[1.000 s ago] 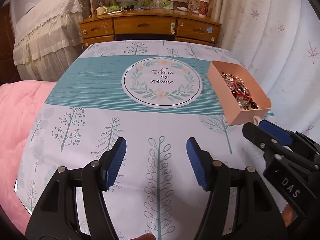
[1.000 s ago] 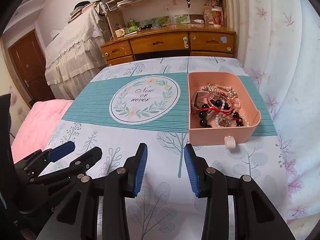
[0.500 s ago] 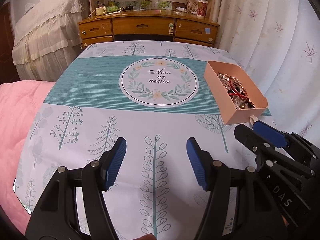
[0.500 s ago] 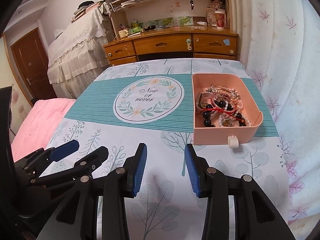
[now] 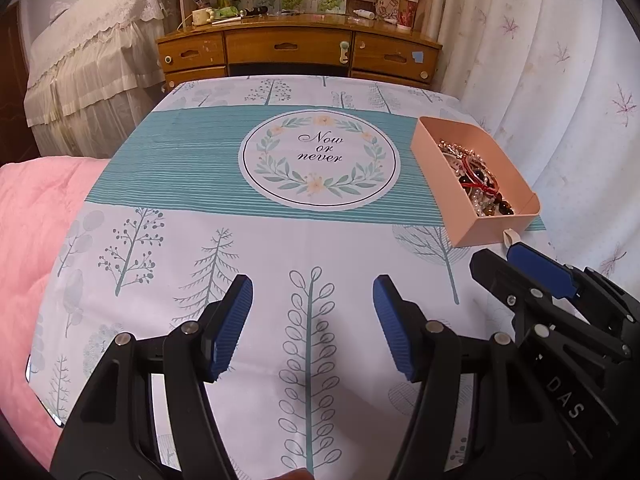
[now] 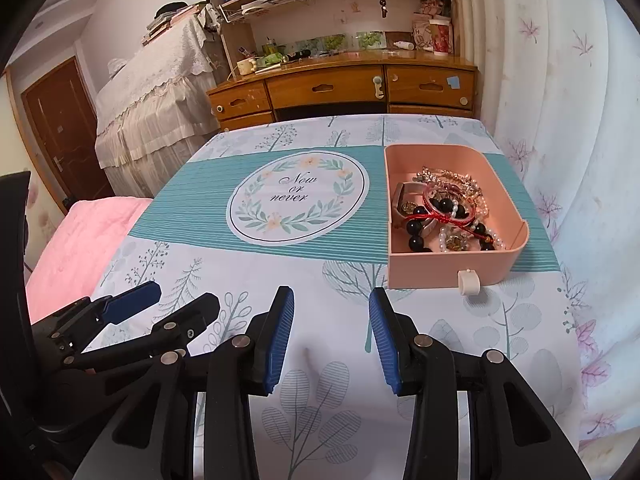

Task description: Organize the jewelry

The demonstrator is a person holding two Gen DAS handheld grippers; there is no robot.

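A pink drawer-like tray (image 6: 440, 270) with a small white pull sits on the right side of the tablecloth. It holds tangled jewelry (image 6: 444, 212): dark bead bracelets, pearls, a red cord and gold chains. The left wrist view shows the tray (image 5: 472, 236) and the jewelry (image 5: 476, 180) far right. My right gripper (image 6: 332, 300) hovers just short of the tray's front left corner, open with a narrow gap and holding nothing. My left gripper (image 5: 312, 300) hangs wider open over bare cloth, also holding nothing. Each shows in the other's view: right gripper (image 5: 496, 254), left gripper (image 6: 186, 296).
A round "Now or never" wreath print (image 5: 320, 160) marks the cloth's middle. A wooden desk with drawers (image 6: 332, 88) stands past the far edge. A white curtain (image 6: 560, 120) hangs close on the right, and a pink blanket (image 5: 28, 240) lies on the left.
Both views drift only slightly. The gaps of both grippers stay the same, and the tray and jewelry have not moved.
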